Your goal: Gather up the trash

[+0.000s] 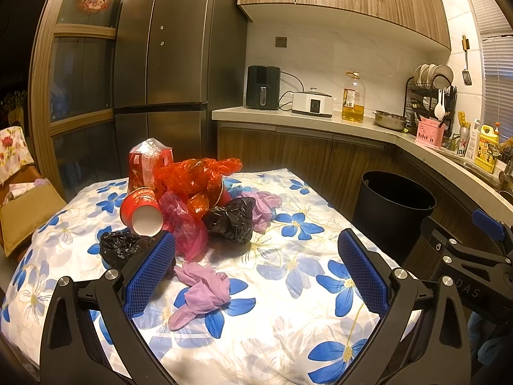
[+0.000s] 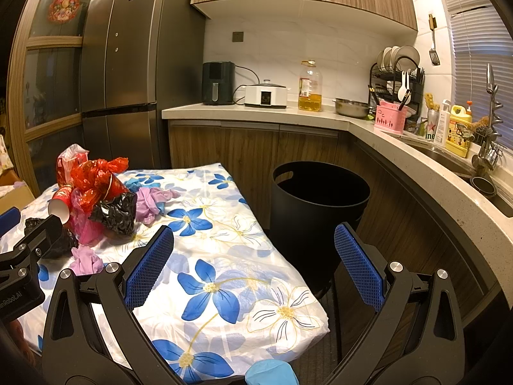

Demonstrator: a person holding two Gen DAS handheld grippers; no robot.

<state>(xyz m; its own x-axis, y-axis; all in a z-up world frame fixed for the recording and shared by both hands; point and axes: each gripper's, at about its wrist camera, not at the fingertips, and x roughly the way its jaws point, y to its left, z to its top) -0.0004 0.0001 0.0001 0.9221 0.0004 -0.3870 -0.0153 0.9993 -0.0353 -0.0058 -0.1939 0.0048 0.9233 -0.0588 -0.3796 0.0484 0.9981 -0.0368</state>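
A trash pile lies on the floral tablecloth (image 1: 288,337): a red paper cup (image 1: 142,210) on its side, red plastic bags (image 1: 192,176), a pink bag (image 1: 186,224), two crumpled black bags (image 1: 232,219), and purple gloves (image 1: 202,285). My left gripper (image 1: 256,247) is open and empty just before the pile, its left finger beside a black bag (image 1: 121,247). My right gripper (image 2: 253,240) is open and empty over the table's right edge, facing the black bin (image 2: 317,211). The pile shows at left in the right wrist view (image 2: 102,202).
The bin (image 1: 391,211) stands on the floor between table and counter (image 2: 416,166). A fridge (image 1: 173,64) is behind the table. A chair (image 1: 29,211) is at the left. A blue glove (image 2: 271,373) lies low at the table's near corner.
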